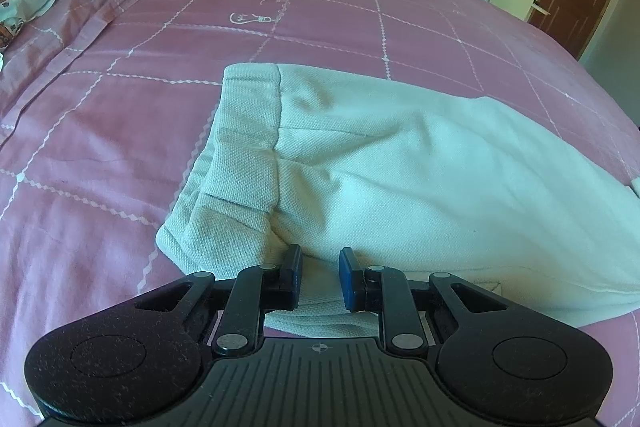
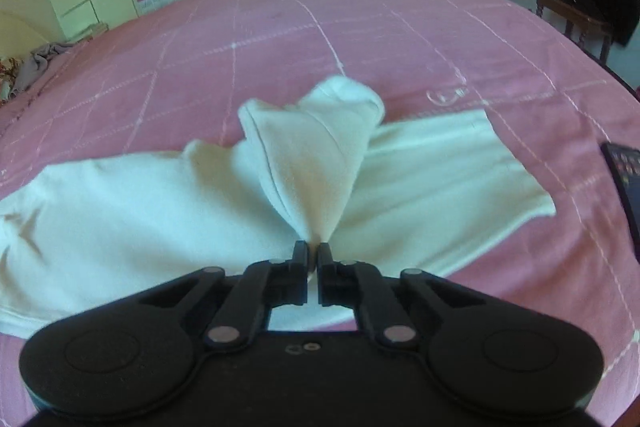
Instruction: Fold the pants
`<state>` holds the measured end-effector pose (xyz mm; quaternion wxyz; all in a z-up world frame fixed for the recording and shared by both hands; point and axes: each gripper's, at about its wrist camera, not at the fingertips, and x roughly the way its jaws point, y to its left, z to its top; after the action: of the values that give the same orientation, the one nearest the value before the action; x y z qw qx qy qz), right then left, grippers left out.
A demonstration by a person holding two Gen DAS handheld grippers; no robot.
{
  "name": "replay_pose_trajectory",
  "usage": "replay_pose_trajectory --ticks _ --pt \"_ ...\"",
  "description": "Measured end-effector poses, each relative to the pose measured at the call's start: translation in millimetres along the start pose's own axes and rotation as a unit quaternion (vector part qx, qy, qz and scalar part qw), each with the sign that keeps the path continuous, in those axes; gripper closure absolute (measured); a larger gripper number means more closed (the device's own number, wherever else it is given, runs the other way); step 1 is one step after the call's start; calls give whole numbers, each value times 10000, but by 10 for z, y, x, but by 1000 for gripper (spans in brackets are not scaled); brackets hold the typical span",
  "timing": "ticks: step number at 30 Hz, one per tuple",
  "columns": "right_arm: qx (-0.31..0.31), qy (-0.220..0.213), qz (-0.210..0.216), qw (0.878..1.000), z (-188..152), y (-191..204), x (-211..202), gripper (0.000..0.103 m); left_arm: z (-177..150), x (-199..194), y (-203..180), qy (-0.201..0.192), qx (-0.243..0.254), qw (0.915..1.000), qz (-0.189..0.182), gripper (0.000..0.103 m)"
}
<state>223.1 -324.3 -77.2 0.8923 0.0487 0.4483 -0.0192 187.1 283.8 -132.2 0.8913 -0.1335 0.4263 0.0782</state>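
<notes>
We are working on a pair of pale mint-white knit cotton pants (image 1: 400, 163) lying across a bed covered with a pink sheet with white grid lines (image 1: 320, 19), and we are judging ourselves to be partway through the fold, not near the end. In the left wrist view the ribbed waistband end is resting flat on the sheet, and the garment seems already doubled lengthwise, one leg lying over the other, though we cannot be sure of that from here. Our left tool (image 1: 320, 277) is sitting low at the near edge of the waistband end with its blue-padded jaws narrowly apart; cloth is lying between and under them, but we cannot tell whether the pads are actually pressing on it. Our right tool (image 2: 314, 259) is pinching a gathered peak of the leg fabric, its jaws nearly together with the cloth squeezed between them, and that fabric is rising in a loose cone away from the tool while the remainder of the pants (image 2: 140, 195) is spreading flat to either side on the bed. So the crosswise fold is only being started: the lifted part is not yet laid over the other end, the edges are not yet lined up, and the wrinkles around the pinch are still waiting to be smoothed.
</notes>
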Motion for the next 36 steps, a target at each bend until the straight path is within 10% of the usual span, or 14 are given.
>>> replay_pose_trajectory --ticks 6,14,15,16,23,29,36 --pt "-668 -872 144 9938 223 232 -253 57 15 12 -10 25 -3 10000 29 82" --pt "-2432 -329 -942 9648 630 821 544 60 23 17 3 76 -66 9999 6 82" --pt "-2417 -360 -942 9651 649 779 531 73 25 18 5 79 -58 10000 0 82" --pt "-2206 -457 -844 9706 688 690 454 98 23 19 4 78 -43 10000 -4 82" --pt "510 -1462 -52 9879 489 -581 -436 98 2 26 29 31 -19 10000 -63 82" --pt "2027 -830 593 9739 46 -1214 -1 97 24 20 7 90 -15 10000 -22 82" --pt "2841 -1182 930 9469 -167 -1536 -161 79 23 27 -3 77 -23 10000 4 82"
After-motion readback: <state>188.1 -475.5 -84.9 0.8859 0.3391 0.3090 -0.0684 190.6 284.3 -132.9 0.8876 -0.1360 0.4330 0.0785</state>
